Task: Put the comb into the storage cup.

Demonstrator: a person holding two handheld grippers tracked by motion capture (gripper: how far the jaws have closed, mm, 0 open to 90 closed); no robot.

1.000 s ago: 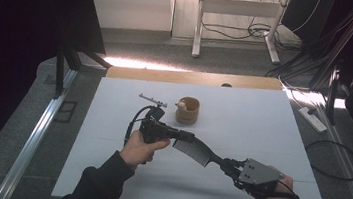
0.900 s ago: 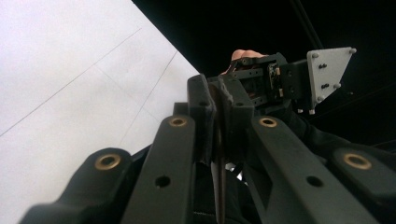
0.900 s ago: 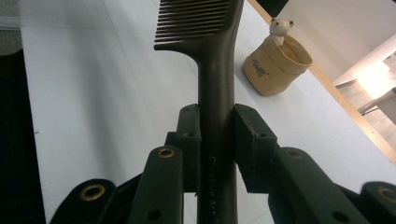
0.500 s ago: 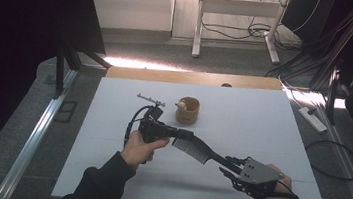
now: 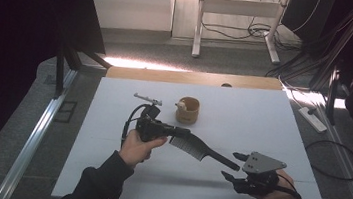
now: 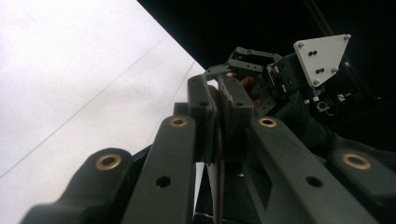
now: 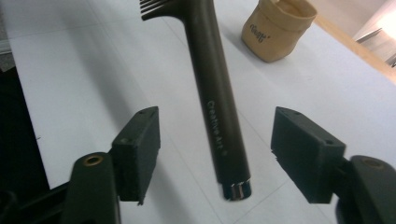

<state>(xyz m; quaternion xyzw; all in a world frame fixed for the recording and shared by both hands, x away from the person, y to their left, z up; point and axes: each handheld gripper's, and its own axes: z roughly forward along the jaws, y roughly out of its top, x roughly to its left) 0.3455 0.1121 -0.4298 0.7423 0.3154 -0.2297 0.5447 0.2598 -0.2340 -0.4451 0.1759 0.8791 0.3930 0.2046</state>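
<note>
Gripping the comb [image 5: 193,146] above the white table [image 5: 262,124], left gripper [image 5: 181,130] stays clamped; right gripper [image 5: 233,165], jaws just opened, flanks its handle.

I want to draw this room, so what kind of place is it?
Probably a workroom or lab. A plain white table stands on a grey floor, loose black cables trail near a white metal desk frame, and a white power strip lies on the floor.

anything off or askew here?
Nothing damaged or spilled. The comb hangs in the air, clamped at its toothed end by the left gripper; the right gripper, jaws just opened, flanks its handle without touching.
</note>
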